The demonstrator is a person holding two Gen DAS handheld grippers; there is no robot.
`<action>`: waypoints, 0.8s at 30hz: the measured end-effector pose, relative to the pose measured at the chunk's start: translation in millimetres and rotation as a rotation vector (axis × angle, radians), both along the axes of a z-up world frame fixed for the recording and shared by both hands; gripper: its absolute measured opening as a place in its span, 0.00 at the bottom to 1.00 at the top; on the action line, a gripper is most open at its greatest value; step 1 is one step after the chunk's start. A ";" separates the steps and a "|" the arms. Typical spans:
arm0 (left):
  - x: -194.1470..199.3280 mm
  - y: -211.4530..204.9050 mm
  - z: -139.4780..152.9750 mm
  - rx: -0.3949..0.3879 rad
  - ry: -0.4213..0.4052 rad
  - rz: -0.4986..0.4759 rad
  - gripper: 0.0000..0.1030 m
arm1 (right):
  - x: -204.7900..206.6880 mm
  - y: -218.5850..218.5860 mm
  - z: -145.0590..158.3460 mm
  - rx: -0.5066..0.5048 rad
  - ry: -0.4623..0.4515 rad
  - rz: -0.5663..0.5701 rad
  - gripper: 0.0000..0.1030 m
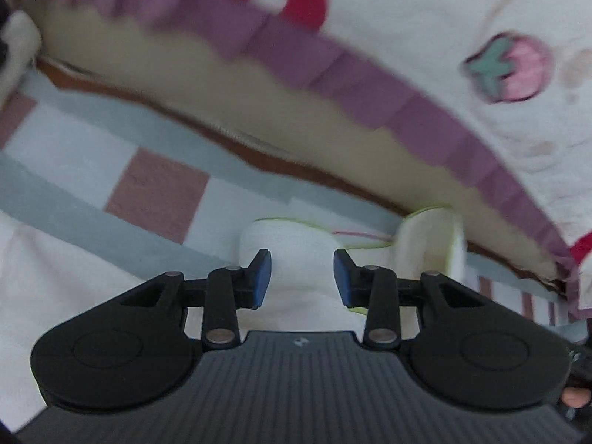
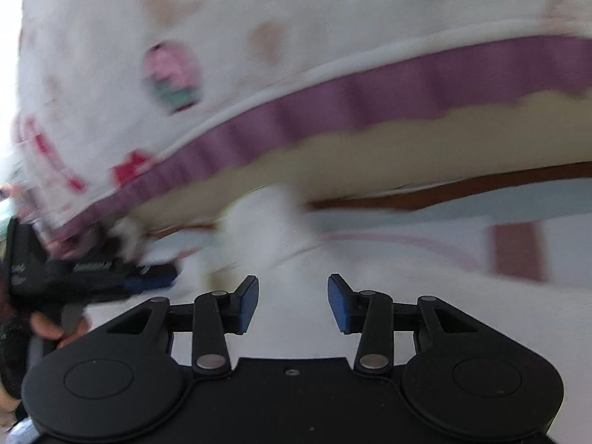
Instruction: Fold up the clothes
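Lying soft and rumpled, white garment (image 1: pixel 296 259) beside frilled purple-trimmed quilt (image 1: pixel 425 111).

Black two-finger left gripper (image 1: pixel 302 277) with blue pads (image 1: pixel 262 275) angled downward, jaws parted, nothing pinched. Matching black right gripper (image 2: pixel 292 303) likewise apart and empty. Fingers (image 2: pixel 46 327) wrapped around left handle.

The left hand-held gripper (image 1: pixel 302 273) points down at a white garment (image 1: pixel 292 251) with pale green edging, its blue pads (image 1: pixel 262 277) standing apart and clear of the cloth. The garment lies on checked bedding (image 1: pixel 155 192). Beyond the hand-held gripper hangs a blurred white cover (image 1: pixel 444 37) with purple ruffle trim (image 1: pixel 333 70) and a strawberry print (image 1: pixel 508 68).
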State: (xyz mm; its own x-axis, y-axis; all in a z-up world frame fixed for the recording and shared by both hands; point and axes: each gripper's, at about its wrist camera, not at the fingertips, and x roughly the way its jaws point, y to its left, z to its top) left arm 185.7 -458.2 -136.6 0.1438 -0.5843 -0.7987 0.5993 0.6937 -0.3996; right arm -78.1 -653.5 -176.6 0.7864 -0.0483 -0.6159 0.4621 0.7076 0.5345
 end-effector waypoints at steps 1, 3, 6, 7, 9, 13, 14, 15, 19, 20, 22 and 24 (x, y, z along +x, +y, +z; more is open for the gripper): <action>-2.3 -3.7 -1.5 0.020 -0.020 -0.017 0.35 | -2.5 -5.9 -2.8 0.001 0.012 -0.019 0.47; -7.1 -11.1 -4.4 0.060 -0.061 -0.050 0.35 | -7.4 -17.4 -8.3 0.004 0.035 -0.055 0.48; -9.4 -7.7 -7.8 0.039 -0.072 -0.057 0.44 | -11.5 -27.6 -12.5 0.036 0.010 -0.088 0.48; -7.0 -5.8 -11.3 0.036 -0.043 -0.042 0.45 | -10.1 -26.8 -14.2 0.041 0.008 -0.080 0.48; -1.8 -2.4 -18.6 0.031 -0.004 -0.011 0.47 | -4.1 -20.8 -17.5 0.025 0.028 -0.046 0.48; 10.6 5.6 -21.6 -0.038 0.070 0.060 0.53 | 12.3 -3.5 -26.8 -0.032 0.094 0.024 0.48; 11.5 6.2 -21.9 -0.055 0.094 0.057 0.57 | 15.0 -0.6 -29.2 -0.044 0.110 0.031 0.48; 10.8 6.0 -22.3 -0.067 0.111 0.035 0.57 | 17.2 2.9 -29.2 -0.063 0.116 0.034 0.48; 0.0 -0.4 -19.2 -0.045 0.072 -0.069 0.57 | 22.8 8.5 -26.8 -0.103 0.129 0.047 0.51; -1.1 -2.1 -18.2 -0.044 0.059 -0.083 0.58 | 21.7 7.4 -27.5 -0.096 0.123 0.042 0.51; 1.0 -2.8 -18.0 -0.058 0.055 -0.087 0.60 | 20.2 5.4 -28.0 -0.087 0.113 0.027 0.51; 3.4 -1.7 -19.8 -0.077 0.055 -0.082 0.57 | 19.2 3.6 -27.3 -0.094 0.109 0.001 0.51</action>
